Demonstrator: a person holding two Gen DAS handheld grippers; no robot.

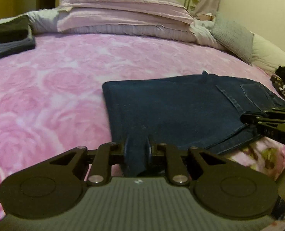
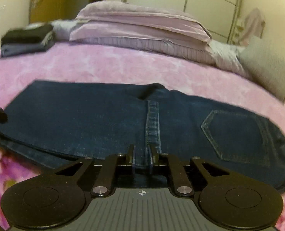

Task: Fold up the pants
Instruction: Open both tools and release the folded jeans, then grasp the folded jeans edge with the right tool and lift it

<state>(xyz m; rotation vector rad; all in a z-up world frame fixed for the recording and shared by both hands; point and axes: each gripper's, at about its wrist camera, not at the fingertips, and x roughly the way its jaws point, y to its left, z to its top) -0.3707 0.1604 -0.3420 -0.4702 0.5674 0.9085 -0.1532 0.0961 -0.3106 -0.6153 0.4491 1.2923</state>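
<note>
Wide bed [image 1: 46, 88] under a pink rose-patterned blanket, filling both views. At its head, stacked lilac pillows [image 1: 123, 11] with pale bedding beneath, a grey cushion [image 1: 232, 36] leaning at the right end. On the far left of the bed, a low pile of dark folded clothes [image 1: 7, 36], well apart from everything else. Nearer the foot, dark blue denim pants [image 1: 171, 111] lying flat and folded over, back pocket [image 2: 238, 134] facing up toward the right side, centre seam running straight into the right wrist view. Left gripper [image 1: 137, 146] clamped on a pinched fold of the pants at their near edge, cloth bunched between the blue pads. Right gripper [image 2: 142, 155] likewise closed on the denim at the seam, fabric squeezed between its fingers; same gripper visible from the left wrist view as black linkage at the pants' right edge [image 1: 246, 118]. Both tilted downward toward the blanket.
</note>
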